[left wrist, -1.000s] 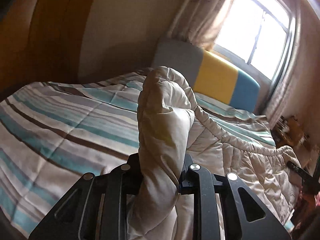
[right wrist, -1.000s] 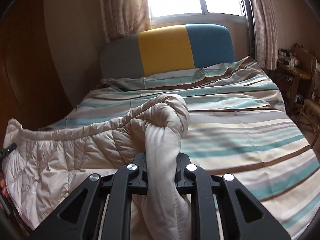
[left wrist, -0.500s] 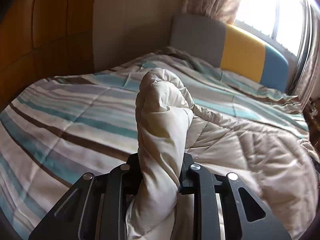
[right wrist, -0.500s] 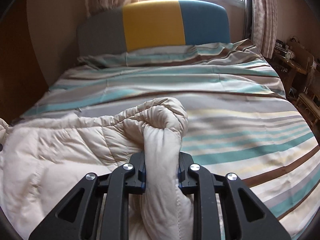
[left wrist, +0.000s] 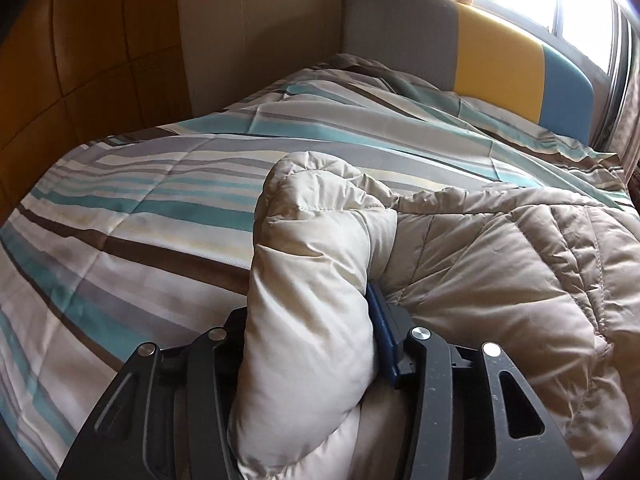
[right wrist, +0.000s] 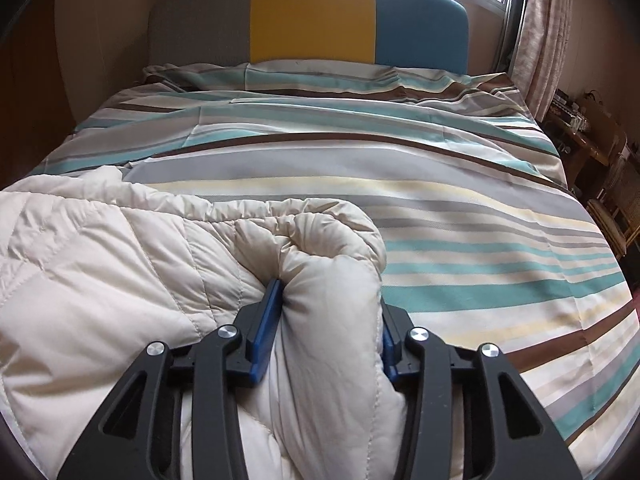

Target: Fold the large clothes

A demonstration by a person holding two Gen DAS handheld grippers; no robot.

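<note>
- On the striped bed cover [left wrist: 140, 200], near edge: the beige quilted piece [left wrist: 500, 264] lies spread out. In the left view its body runs to 3 o'clock of the claw, in the right view [right wrist: 100, 264] to 9 o'clock.
- The far edge of the fold sits across the bed, well short of the headboard [right wrist: 312, 12] at 12 o'clock.
- Left gripper [left wrist: 310, 304]: a bunched corner stands up between the jaws. The jaws have just been opening and are now at a narrow-to-mid gap. The blue pad [left wrist: 382, 332] at 3 o'clock touches the fabric; the other pad is hidden behind the bulge.
- Right gripper [right wrist: 329, 292]: same picture, a corner roll between the jaws, which have just been opening. Both blue pads [right wrist: 266, 324] touch the puffed fabric in a loose hold.
- Judgement: the step is setting the folded edge down and releasing both corners.
- To do it well:
  - open both sides evenly so neither corner drags
  - let the padding spring clear of the pads before pulling back
  - back out straight toward 6 o'clock, low, with no lift
- Risk: the puffy fill clings to a pad and the corner flips back toward 6 o'clock, undoing the fold.
- Next, by my read: flatten the two bunched corners so the edge lies square.
</note>
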